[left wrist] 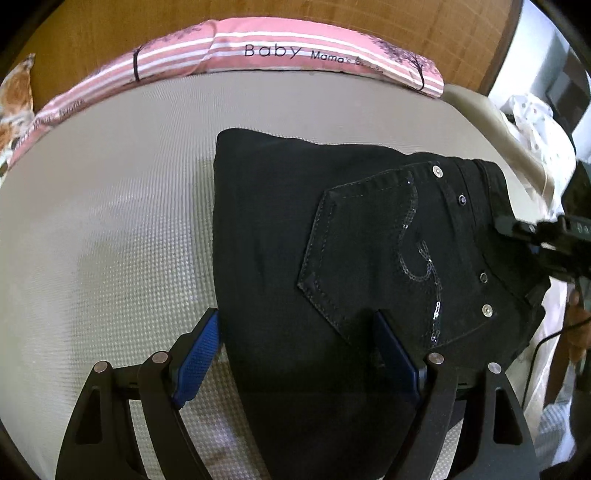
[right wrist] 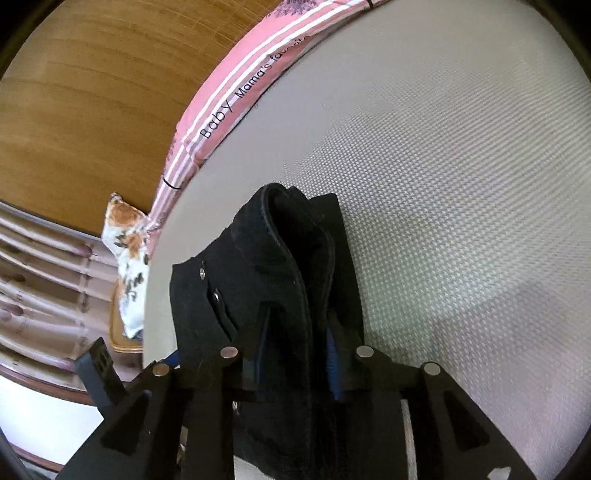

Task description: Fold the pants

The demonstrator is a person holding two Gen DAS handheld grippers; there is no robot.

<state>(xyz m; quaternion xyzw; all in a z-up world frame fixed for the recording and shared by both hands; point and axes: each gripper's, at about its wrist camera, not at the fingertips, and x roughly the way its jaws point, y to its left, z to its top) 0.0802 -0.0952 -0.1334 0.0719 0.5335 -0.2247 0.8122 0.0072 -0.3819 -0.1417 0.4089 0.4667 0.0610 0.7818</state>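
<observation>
Black pants (left wrist: 332, 258) lie folded on a beige textured mattress (left wrist: 110, 221), back pocket with sequin trim facing up, waistband to the right. My left gripper (left wrist: 295, 325) is open, its blue pads (left wrist: 199, 358) either side of the pants' near part, just above the cloth. My right gripper (right wrist: 295, 332) is shut on the pants' waistband (right wrist: 288, 258), which bunches up between its fingers. In the left wrist view the right gripper (left wrist: 546, 236) shows at the waistband on the right edge.
A pink striped pillow (left wrist: 258, 55) printed "Baby" lies along the far edge against a wooden headboard (left wrist: 332, 18). A floral cloth (right wrist: 129, 251) sits at the mattress corner. White bedding (left wrist: 535, 122) lies beyond the right edge.
</observation>
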